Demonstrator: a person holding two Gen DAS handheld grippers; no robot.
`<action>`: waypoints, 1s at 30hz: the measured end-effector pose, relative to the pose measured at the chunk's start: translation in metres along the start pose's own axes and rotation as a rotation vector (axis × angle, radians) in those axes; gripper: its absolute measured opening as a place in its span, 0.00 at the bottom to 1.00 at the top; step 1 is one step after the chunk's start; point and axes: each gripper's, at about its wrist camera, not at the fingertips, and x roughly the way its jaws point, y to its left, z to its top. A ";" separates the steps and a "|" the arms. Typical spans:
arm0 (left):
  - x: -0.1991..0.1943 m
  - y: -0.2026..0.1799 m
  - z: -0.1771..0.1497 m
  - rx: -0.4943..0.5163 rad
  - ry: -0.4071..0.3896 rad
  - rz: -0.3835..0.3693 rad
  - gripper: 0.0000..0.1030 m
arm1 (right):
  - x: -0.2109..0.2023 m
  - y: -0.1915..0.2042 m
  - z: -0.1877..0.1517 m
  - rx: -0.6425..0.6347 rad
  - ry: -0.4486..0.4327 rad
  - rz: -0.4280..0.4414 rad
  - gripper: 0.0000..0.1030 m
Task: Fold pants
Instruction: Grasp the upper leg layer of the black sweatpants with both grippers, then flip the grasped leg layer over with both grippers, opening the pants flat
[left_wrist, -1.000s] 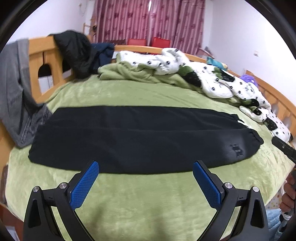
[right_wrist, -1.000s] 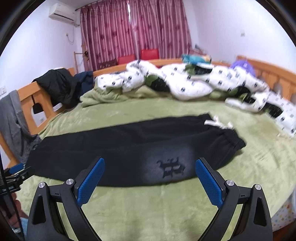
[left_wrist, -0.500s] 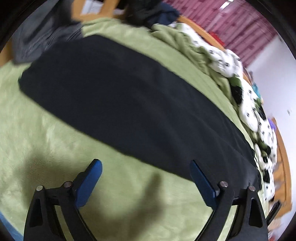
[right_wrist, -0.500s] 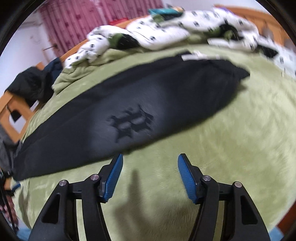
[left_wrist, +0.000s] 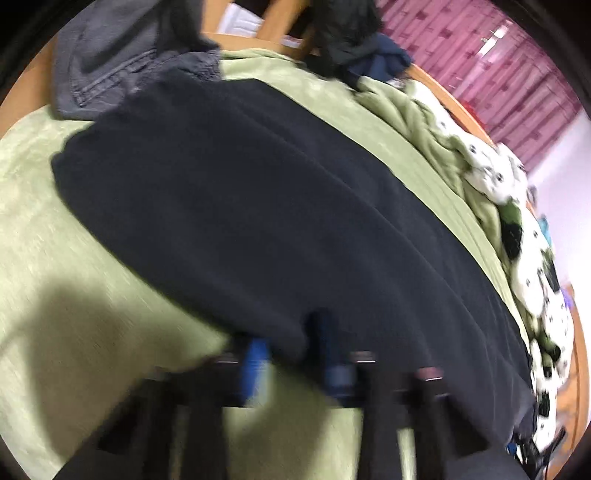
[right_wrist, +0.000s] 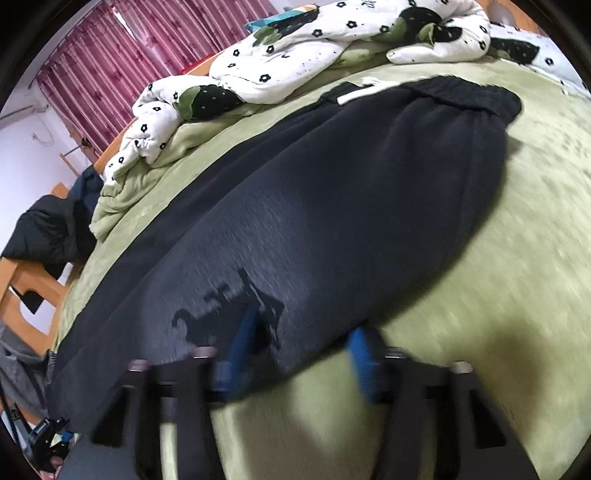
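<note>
A wide green blanket (left_wrist: 55, 229) covers a bed, with a rumpled flower-print quilt (right_wrist: 295, 48) heaped toward twelve o'clock. Black pants (left_wrist: 258, 206) lie flat across the blanket, legs stacked, waistband (right_wrist: 476, 99) at one o'clock in the right view. The fabric looks thick, soft and limp; it should drape and sag when lifted, so pinching the near edge at two spread points suits it. At six o'clock the left gripper (left_wrist: 295, 354) is clenched on that near hem. The right gripper (right_wrist: 303, 347) is closing, the edge by the printed emblem (right_wrist: 229, 314) between its jaws.
</note>
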 end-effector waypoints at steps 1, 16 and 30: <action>-0.003 0.000 0.006 -0.007 0.000 -0.018 0.12 | -0.003 0.001 0.005 0.018 -0.014 0.018 0.16; 0.011 -0.112 0.097 0.237 -0.247 0.050 0.11 | 0.023 0.099 0.117 -0.200 -0.110 0.117 0.13; 0.100 -0.130 0.103 0.299 -0.114 0.168 0.35 | 0.114 0.118 0.128 -0.290 0.010 -0.065 0.30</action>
